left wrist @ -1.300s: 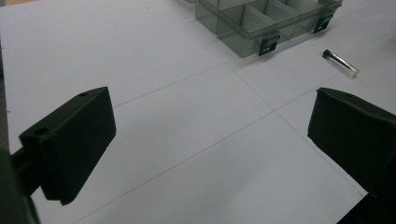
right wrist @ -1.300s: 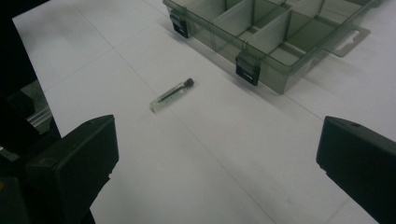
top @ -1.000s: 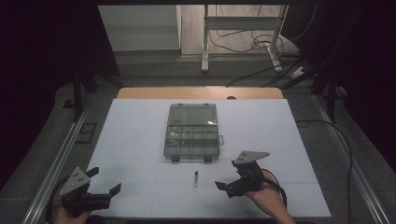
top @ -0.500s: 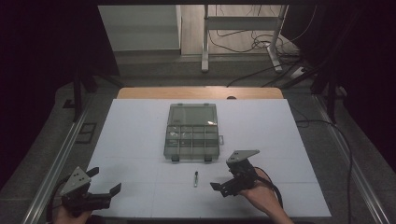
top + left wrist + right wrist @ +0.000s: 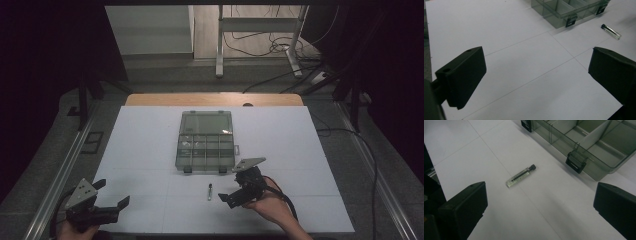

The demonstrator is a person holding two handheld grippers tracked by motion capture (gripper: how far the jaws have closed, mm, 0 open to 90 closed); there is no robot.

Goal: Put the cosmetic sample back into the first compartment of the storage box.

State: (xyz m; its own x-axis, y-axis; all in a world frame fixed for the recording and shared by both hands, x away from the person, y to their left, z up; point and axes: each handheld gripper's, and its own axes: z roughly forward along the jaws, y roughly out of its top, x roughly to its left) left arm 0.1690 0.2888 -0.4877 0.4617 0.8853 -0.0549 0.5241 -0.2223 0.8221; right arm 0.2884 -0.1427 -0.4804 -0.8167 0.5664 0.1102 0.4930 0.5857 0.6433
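**Right gripper closes in on the vial; no contact yet**

White board (image 5: 150, 150) covers the table, ruled by thin lines, with a dark room and loose cables behind it. At mid-board stands a clear plastic organizer box (image 5: 205, 142), lid swung back, its dividers and two black front latches plain in the right gripper view.

Change noted: over the last second the right gripper (image 5: 239, 192) has travelled left and toward the person, from a position off the box's front right corner to one just beside the small vial (image 5: 209, 191). Its jaws are spread wide and hold nothing. The vial (image 5: 520, 175) is a slim clear tube with a black cap; it lies flat on the board, just in front of the box, apart from it, and has not shifted. In the right gripper view it sits ahead of the jaws and left of centre, not yet between them.

The left gripper (image 5: 111, 209) has stayed at the near left corner of the board, jaws likewise spread and empty, well apart from the vial (image 5: 611, 31).

Assessment: the approach to the vial is under way, the grasp not begun. The likely intent is to place the vial in a box compartment. The tube is thin and round; it may roll if a jaw nudges it before both close.
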